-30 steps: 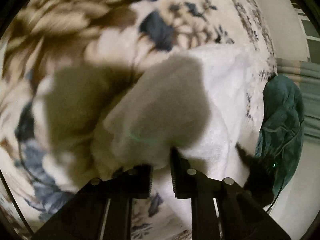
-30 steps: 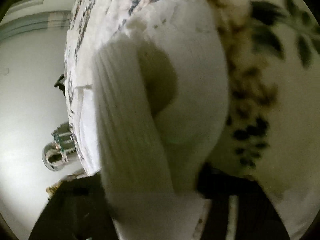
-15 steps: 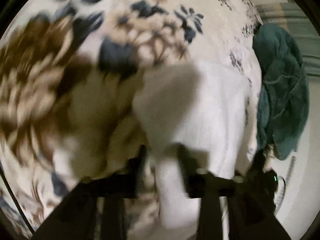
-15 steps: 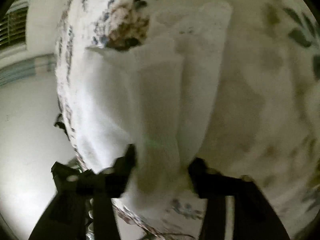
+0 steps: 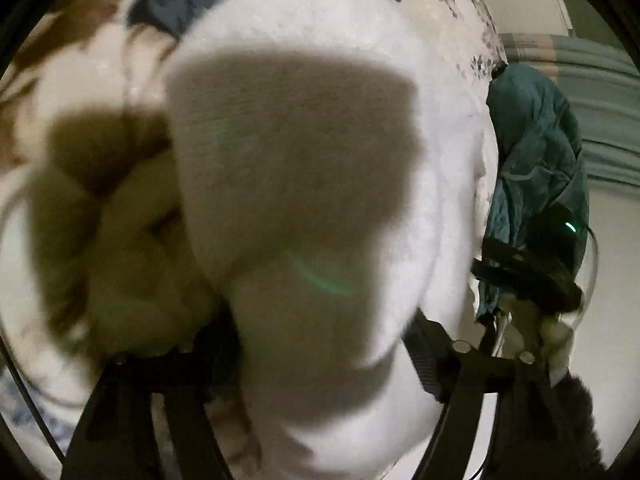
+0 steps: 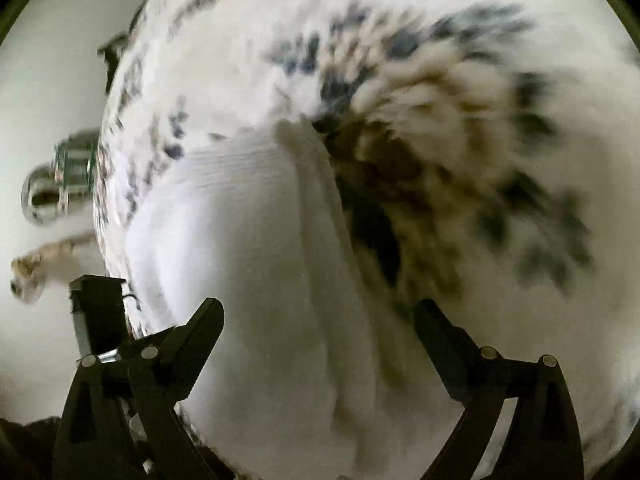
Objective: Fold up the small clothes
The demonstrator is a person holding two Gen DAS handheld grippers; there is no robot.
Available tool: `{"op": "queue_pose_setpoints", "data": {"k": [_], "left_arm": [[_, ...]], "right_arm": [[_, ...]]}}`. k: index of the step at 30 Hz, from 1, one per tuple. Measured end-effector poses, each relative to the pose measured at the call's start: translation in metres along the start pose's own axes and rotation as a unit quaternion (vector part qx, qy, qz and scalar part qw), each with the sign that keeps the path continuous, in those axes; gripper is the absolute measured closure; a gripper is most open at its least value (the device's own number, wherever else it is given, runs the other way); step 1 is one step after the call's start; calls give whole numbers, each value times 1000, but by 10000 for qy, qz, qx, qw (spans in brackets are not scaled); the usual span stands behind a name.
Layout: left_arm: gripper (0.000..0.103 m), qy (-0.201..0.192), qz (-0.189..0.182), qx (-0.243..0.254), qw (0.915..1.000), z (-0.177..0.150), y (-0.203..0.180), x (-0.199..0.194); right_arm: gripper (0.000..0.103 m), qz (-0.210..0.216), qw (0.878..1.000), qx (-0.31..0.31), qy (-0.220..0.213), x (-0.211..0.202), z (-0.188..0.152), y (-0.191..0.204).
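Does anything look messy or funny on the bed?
Nothing looks torn or spilled. The white garment lies folded on the flowered bedspread. One thing looks untidy: a dark green cloth hangs crumpled off the bed's far edge. Both grippers have just been opening, with the garment lying loose between their fingers.

A floral bedspread [image 6: 460, 80] covers the bed, pale floor [image 6: 48, 60] beside it, a teal cloth [image 5: 536, 152] hanging at its edge.
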State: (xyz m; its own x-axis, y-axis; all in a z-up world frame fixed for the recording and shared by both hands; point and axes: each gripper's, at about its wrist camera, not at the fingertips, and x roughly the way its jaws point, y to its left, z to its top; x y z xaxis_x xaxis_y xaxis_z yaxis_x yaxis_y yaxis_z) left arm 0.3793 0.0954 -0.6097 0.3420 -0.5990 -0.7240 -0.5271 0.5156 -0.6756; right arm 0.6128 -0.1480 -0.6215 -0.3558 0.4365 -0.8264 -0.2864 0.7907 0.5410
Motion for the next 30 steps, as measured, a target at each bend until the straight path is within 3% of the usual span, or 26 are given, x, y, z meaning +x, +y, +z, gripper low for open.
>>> {"op": "queue_pose_setpoints", "data": {"k": [2,4,7,8,9,10,13,17,19,21,23,24,25,28,30], "left_arm": [[25,4,-112,-135,9998,4,4,3],[25,12,-204,-177,9996,5,5,5],[27,-96,-342,-138,9993,5,5,2],[33,-170,-368,-91,9991,5,4,0],[57,-212,-364,-20,9991,5,2,-2],[63,-225,-360,36,9991,7,0,-5],[69,-202,-321,117,9992,16,-9,-14],[69,48,-208,757,9969,37,-41,-33],[68,365,-93,1152,9926,51,-60,-30],[60,848,160,1511,9848,58,-65,-14],[53,1174,483,1737,9766,60,-63,5],[45,1290,540,1722,9751,59,-56,11],[34,1343,492,1633,9762,60,-49,12],[28,1418,223,1445,9790,63,-35,19],[27,1365,74,1322,9818,64,-31,27]], "right_arm": [[0,219,9989,55,422,26,12,-12],[0,470,9975,-137,504,36,8,-12],[1,1404,9872,-81,758,42,0,-11],[4,1505,9847,-124,872,47,-6,-8],[16,1381,9853,-274,965,56,-15,-2],[30,1306,9862,-300,975,61,-19,1],[60,1458,9877,-68,552,56,-32,3],[75,1767,9822,597,-239,24,-65,-1],[76,2074,9703,1146,-491,17,-95,-8],[76,2160,9628,1514,-590,20,-125,-14],[65,1991,9639,1672,-574,29,-142,-20],[52,1865,9628,1865,-595,35,-148,-30],[42,1799,9608,1994,-688,37,-152,-39],[32,2001,9438,2366,-1149,38,-156,-67],[25,2159,9400,2338,-1235,46,-148,-74]]}}
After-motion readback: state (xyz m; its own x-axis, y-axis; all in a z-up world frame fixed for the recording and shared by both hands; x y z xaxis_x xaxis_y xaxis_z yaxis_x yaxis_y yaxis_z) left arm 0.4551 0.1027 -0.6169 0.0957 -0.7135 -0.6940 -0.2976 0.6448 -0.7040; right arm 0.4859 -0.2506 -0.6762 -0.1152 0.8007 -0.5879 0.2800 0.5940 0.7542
